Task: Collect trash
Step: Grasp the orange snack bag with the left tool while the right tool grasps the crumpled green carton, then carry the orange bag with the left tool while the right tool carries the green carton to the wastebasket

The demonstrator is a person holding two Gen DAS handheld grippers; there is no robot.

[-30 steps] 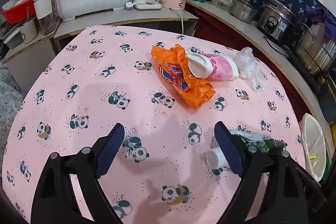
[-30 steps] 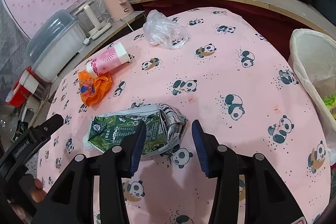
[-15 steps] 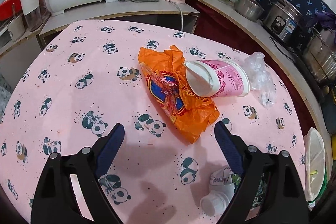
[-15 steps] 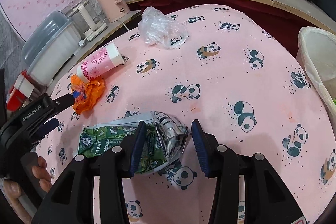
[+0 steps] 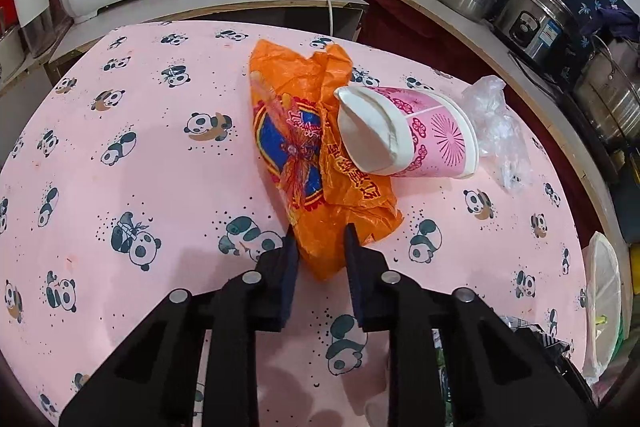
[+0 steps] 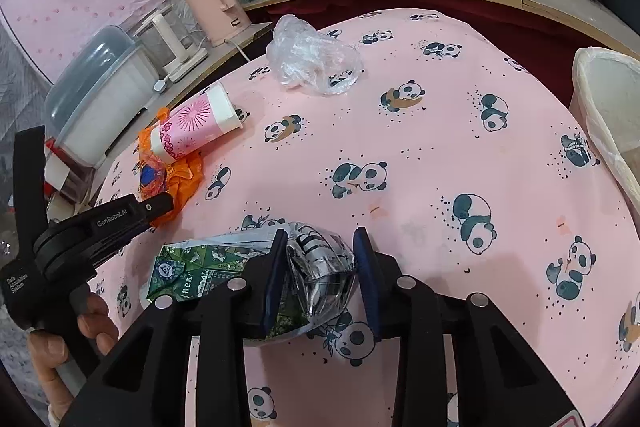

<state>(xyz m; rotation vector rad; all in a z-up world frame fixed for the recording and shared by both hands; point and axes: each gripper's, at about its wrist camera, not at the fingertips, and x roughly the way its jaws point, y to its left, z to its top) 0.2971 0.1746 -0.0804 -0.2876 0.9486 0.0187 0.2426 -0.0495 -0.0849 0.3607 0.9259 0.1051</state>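
Trash is lying scattered on the panda tablecloth (image 5: pixel 120 187). I am pinching the near tip of the orange wrapper (image 5: pixel 304 163) with my left gripper (image 5: pixel 319 247); the pink cup (image 5: pixel 416 135) is resting against the wrapper at its two o'clock. My right gripper (image 6: pixel 320 259) is straddling the green carton (image 6: pixel 216 267), fingers touching its crumpled end. The bin (image 6: pixel 608 107) is standing at three o'clock.

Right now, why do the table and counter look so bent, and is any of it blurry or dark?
Left wrist view: fisheye bends the table edge and counter into arcs, corners go black; orange bag sharp, soft gripper shadow below. Right wrist view: same bending; green carton sharp, its foil end glinting.
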